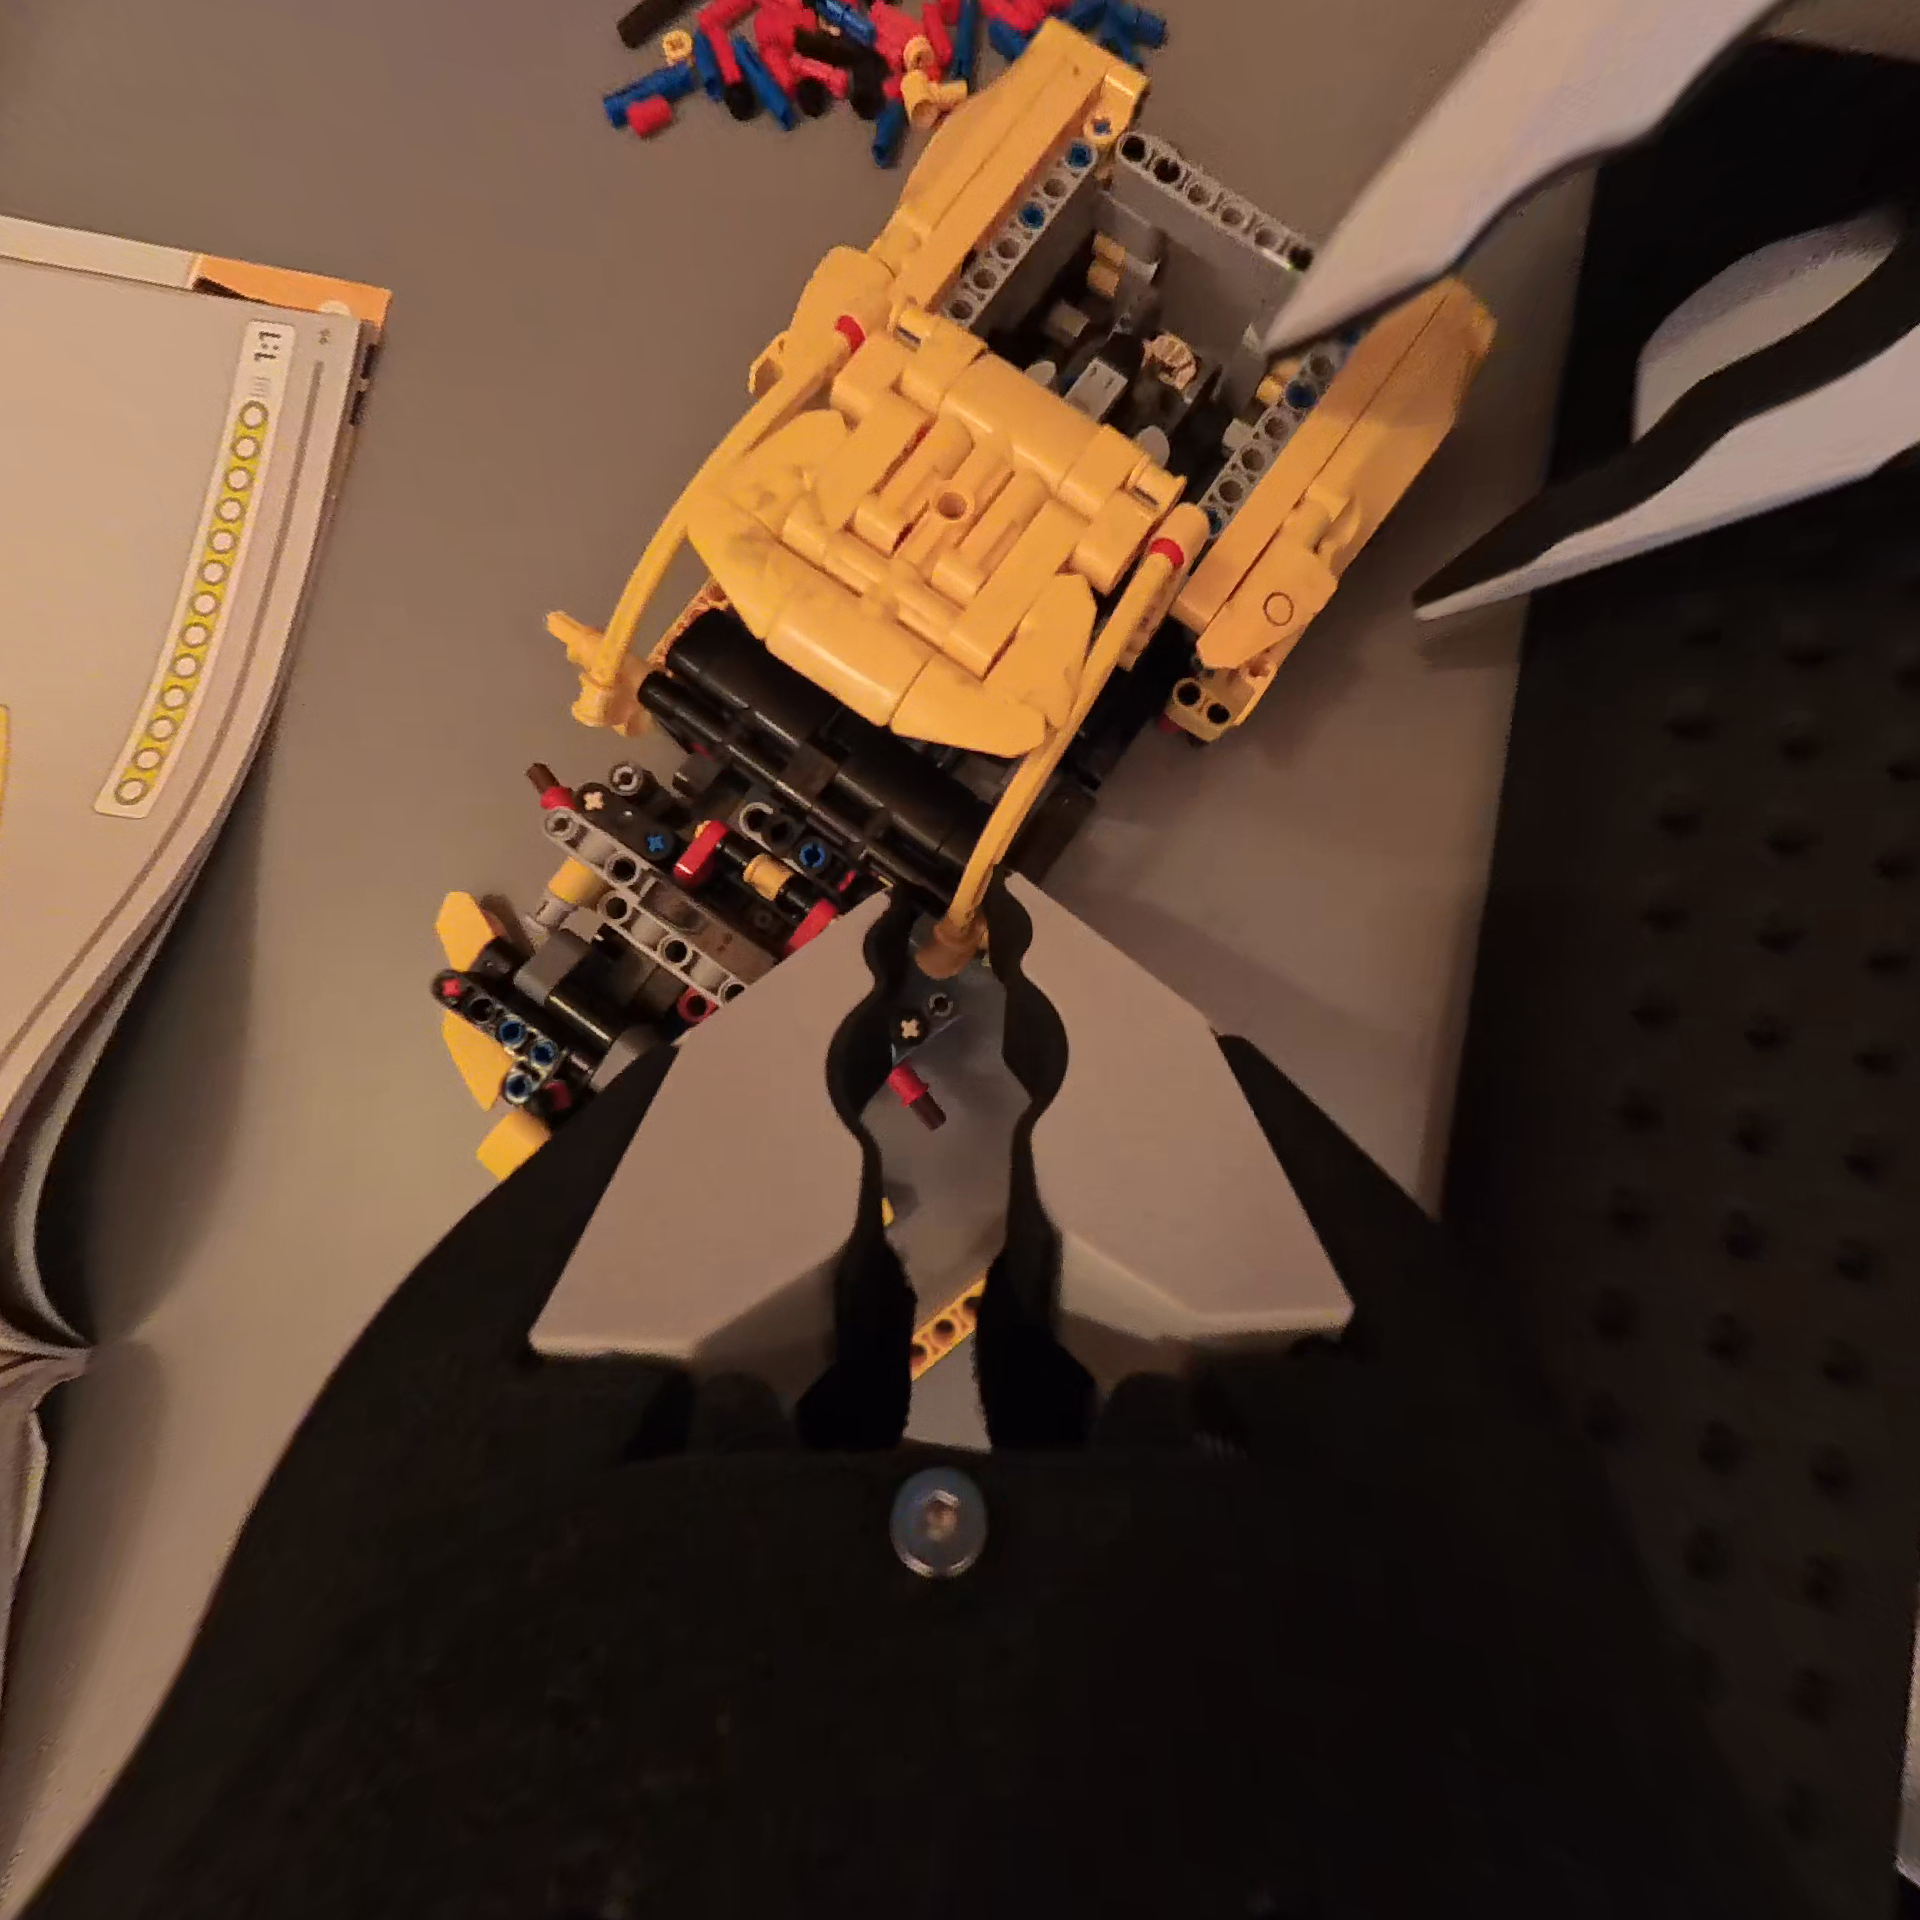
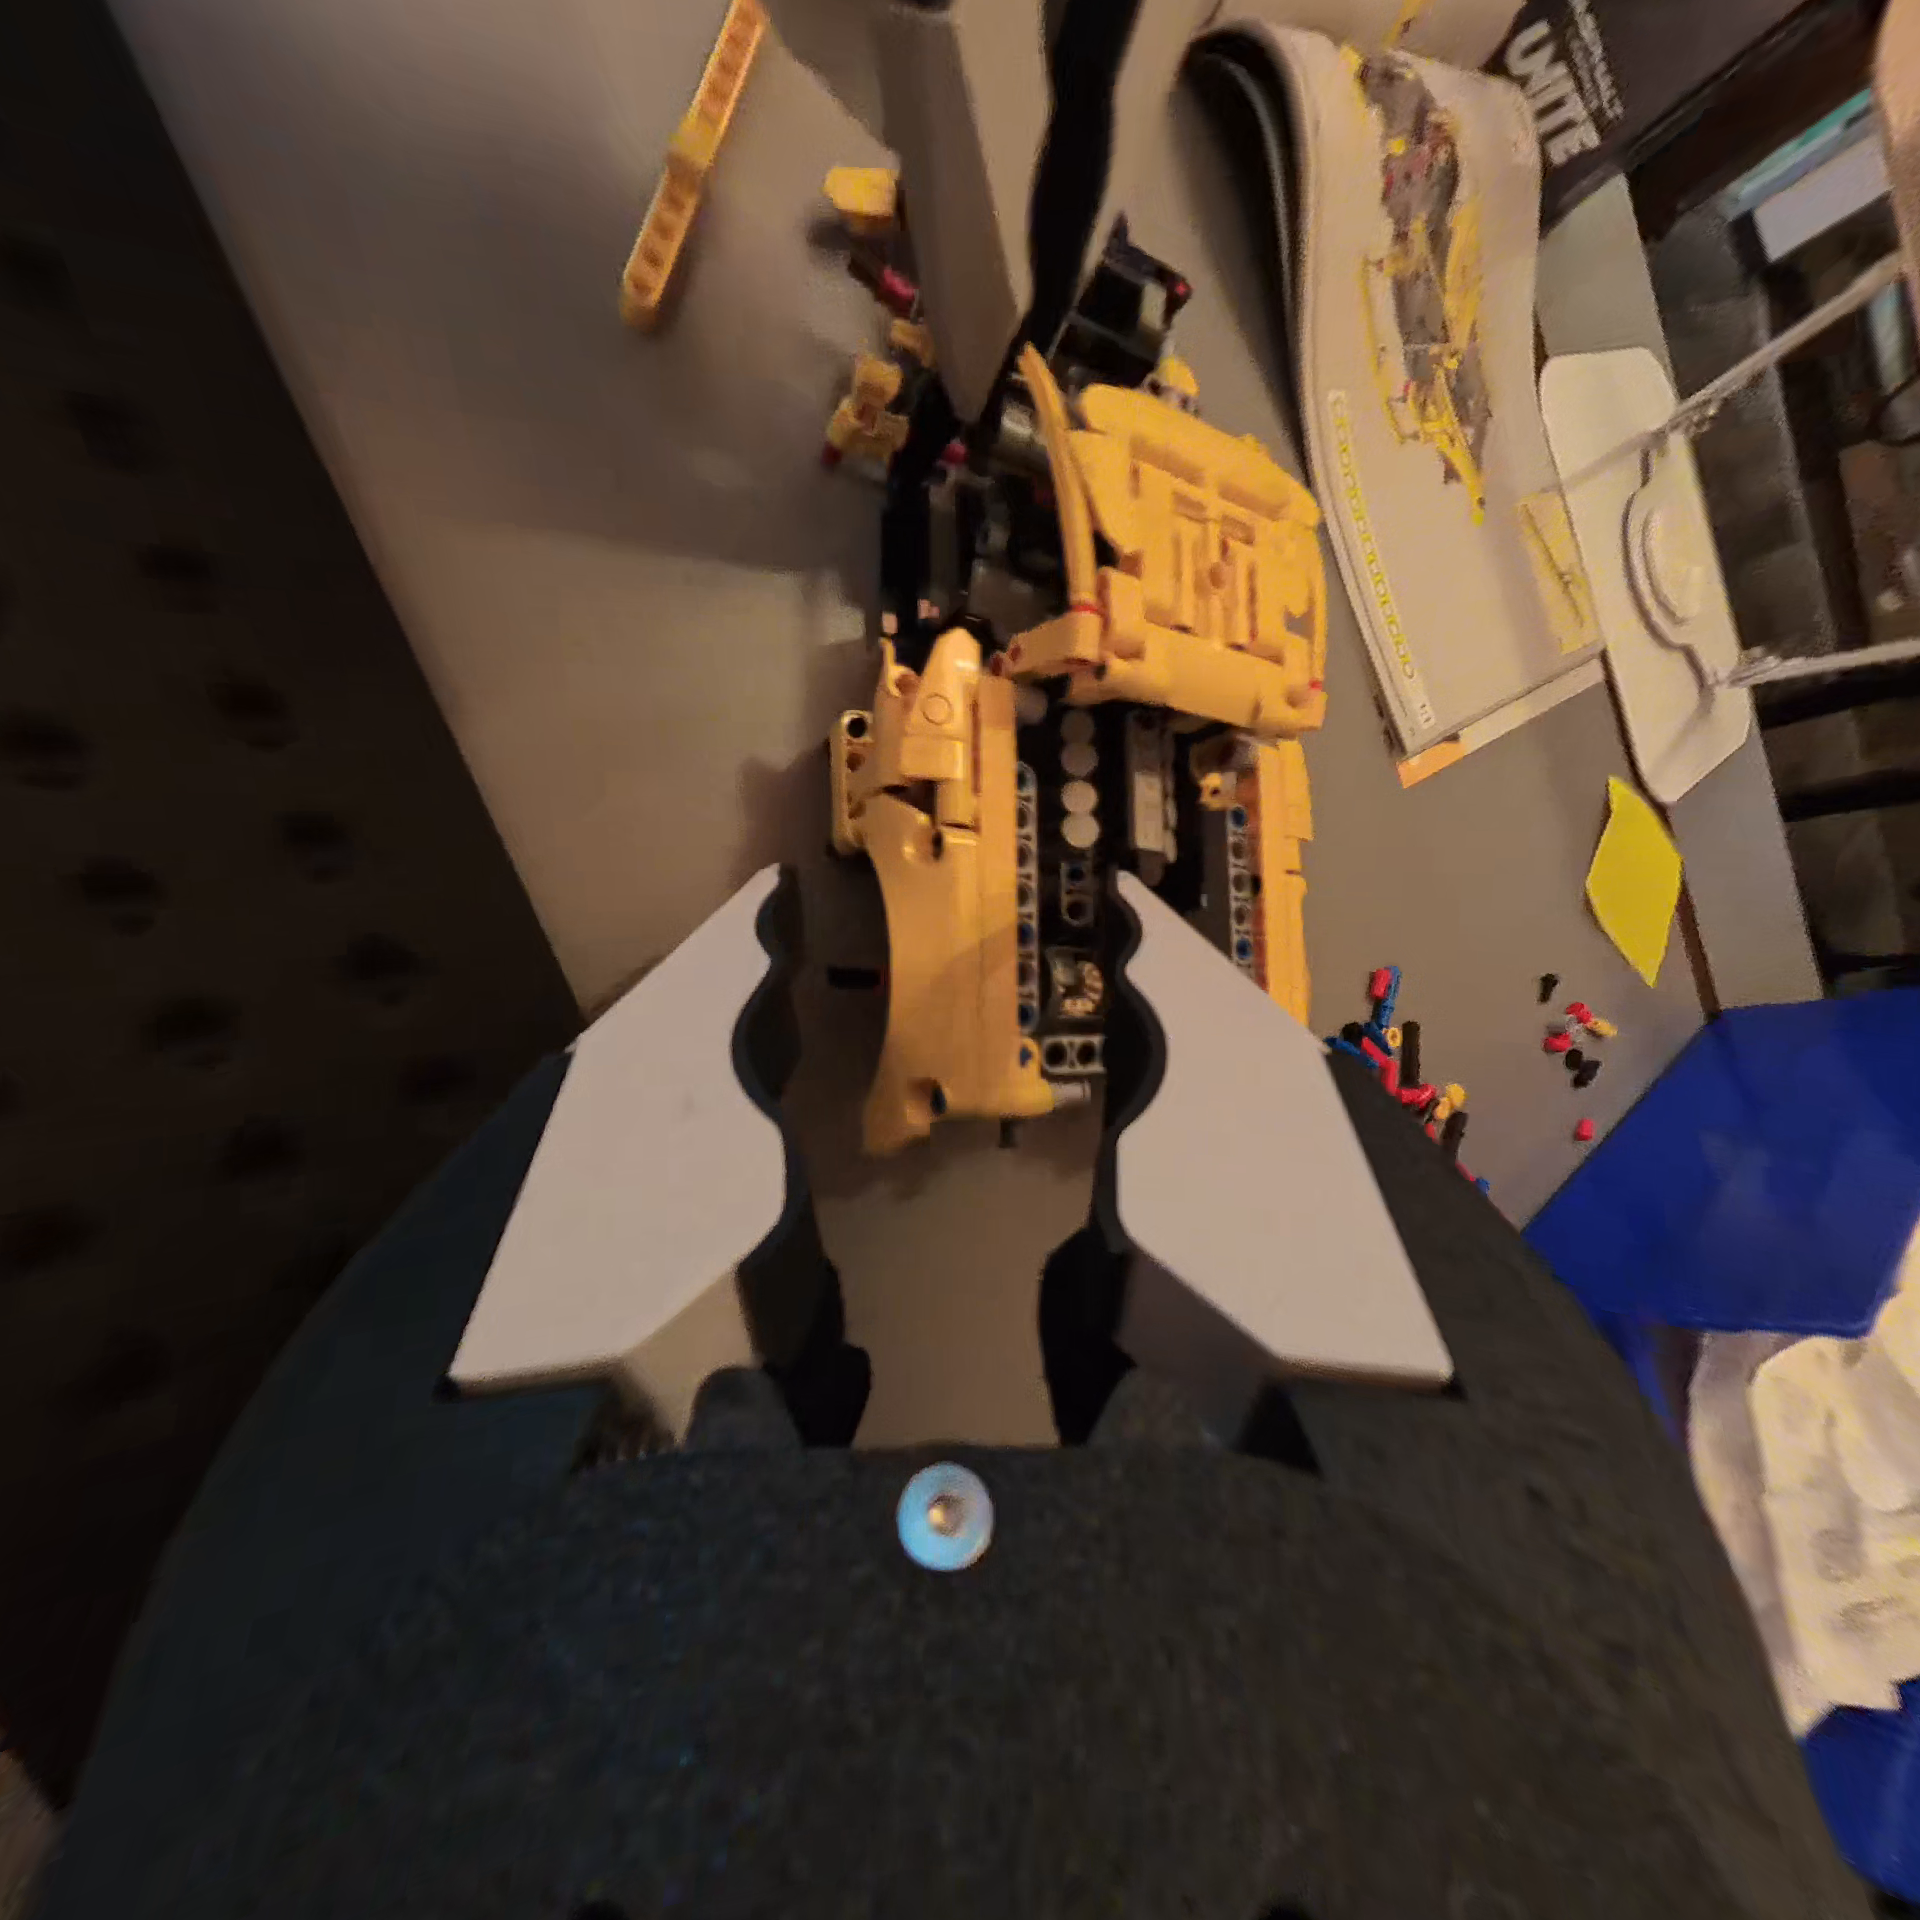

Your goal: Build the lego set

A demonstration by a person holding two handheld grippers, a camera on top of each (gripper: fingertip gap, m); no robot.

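The yellow lego car model (image 1: 935, 540) lies on the grey table, its black and grey front frame (image 1: 644, 894) toward my left gripper. My left gripper (image 1: 948, 899) is shut on the end of the model's curved yellow rod (image 1: 951, 945) at the front. It also shows in the right wrist view (image 2: 997, 384) beyond the car. My right gripper (image 2: 951, 883) is open, with its jaws standing wide around the yellow side panel (image 2: 935, 935) at the model's rear. One of its fingers (image 1: 1455, 208) reaches into the car's open rear.
A pile of small red, blue and black pins (image 1: 852, 62) lies past the car. An open instruction booklet (image 1: 156, 623) lies at the left. A long yellow beam (image 2: 691, 166), a blue bin (image 2: 1714, 1164) and a flat yellow piece (image 2: 1631, 873) lie around. A black perforated surface (image 1: 1714, 935) borders the table.
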